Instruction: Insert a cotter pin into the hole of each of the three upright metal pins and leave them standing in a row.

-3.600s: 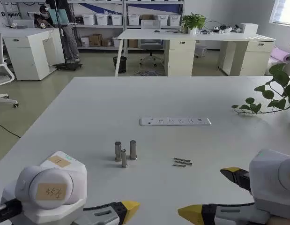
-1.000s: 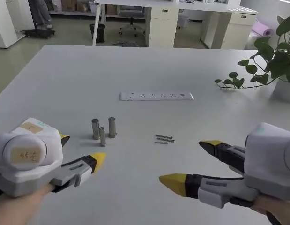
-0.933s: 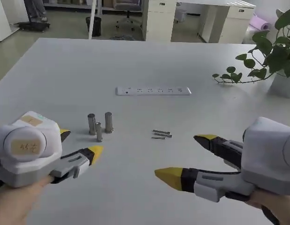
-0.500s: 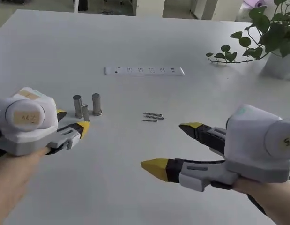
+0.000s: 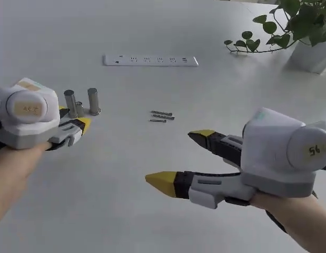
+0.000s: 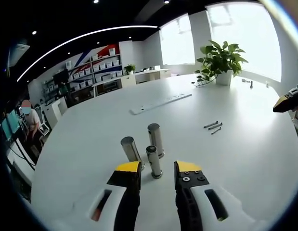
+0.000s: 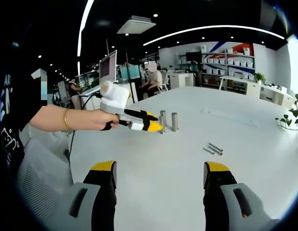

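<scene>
Metal pins (image 5: 92, 101) three, cotter pins (image 5: 161, 114) three

Desk (image 5: 126, 216) carries all.
- Three metal pins (image 5: 81, 105): upright cluster, left part of desk; two behind side by side, third before and between them, close but apart.
- Cotter pins (image 5: 161, 116): lying together right of metal pins, well apart from them.
- Power strip (image 5: 150, 60): behind both groups, toward far edge, lengthwise along it.
- Potted plant (image 5: 305, 31): far side, by right edge.
- Left gripper (image 5: 73, 118): just before metal pins, tips near front one.
- Right gripper (image 5: 169, 157): before and right of cotter pins, toward near edge.
</scene>
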A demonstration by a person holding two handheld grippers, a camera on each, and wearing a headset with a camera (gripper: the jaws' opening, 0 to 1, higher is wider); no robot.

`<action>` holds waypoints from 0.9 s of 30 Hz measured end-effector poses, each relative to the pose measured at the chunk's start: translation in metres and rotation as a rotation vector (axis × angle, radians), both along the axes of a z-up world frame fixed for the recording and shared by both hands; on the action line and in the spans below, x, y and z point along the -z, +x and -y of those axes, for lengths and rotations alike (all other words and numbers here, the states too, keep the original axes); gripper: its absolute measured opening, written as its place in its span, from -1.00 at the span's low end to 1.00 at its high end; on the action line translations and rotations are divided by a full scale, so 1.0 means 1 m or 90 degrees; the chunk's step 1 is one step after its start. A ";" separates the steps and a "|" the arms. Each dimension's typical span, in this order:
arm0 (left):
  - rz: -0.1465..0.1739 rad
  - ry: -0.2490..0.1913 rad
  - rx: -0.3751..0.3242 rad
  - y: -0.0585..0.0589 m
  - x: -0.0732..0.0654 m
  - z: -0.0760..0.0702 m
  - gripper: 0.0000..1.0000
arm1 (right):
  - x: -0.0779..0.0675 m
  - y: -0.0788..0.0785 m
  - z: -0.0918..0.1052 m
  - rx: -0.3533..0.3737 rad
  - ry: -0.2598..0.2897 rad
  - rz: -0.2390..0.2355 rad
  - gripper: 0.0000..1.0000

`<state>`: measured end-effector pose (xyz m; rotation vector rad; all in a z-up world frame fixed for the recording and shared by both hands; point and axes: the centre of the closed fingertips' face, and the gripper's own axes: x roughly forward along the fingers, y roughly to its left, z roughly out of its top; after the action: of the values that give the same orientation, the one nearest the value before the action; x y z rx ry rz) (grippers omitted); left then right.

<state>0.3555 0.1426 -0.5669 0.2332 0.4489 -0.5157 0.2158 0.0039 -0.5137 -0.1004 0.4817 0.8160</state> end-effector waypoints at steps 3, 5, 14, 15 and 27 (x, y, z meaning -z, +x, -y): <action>0.004 -0.002 0.003 0.005 0.001 0.002 -0.57 | 0.000 0.002 0.001 0.003 0.003 0.000 0.42; 0.008 -0.004 0.005 0.007 0.000 0.003 -0.62 | 0.000 0.003 0.001 0.004 0.006 0.000 0.42; 0.000 -0.014 -0.003 0.014 0.003 0.001 -0.83 | 0.004 0.007 0.000 0.005 0.005 -0.006 0.41; -0.001 -0.018 -0.004 0.015 0.003 0.001 -0.84 | 0.005 0.006 0.000 0.005 0.003 -0.007 0.42; -0.007 -0.029 -0.006 0.014 0.003 0.003 -0.86 | 0.008 0.009 0.004 0.010 0.002 -0.020 0.43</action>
<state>0.3692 0.1392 -0.5704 0.1835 0.4484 -0.5174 0.2248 0.0000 -0.5217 -0.0814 0.5096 0.8039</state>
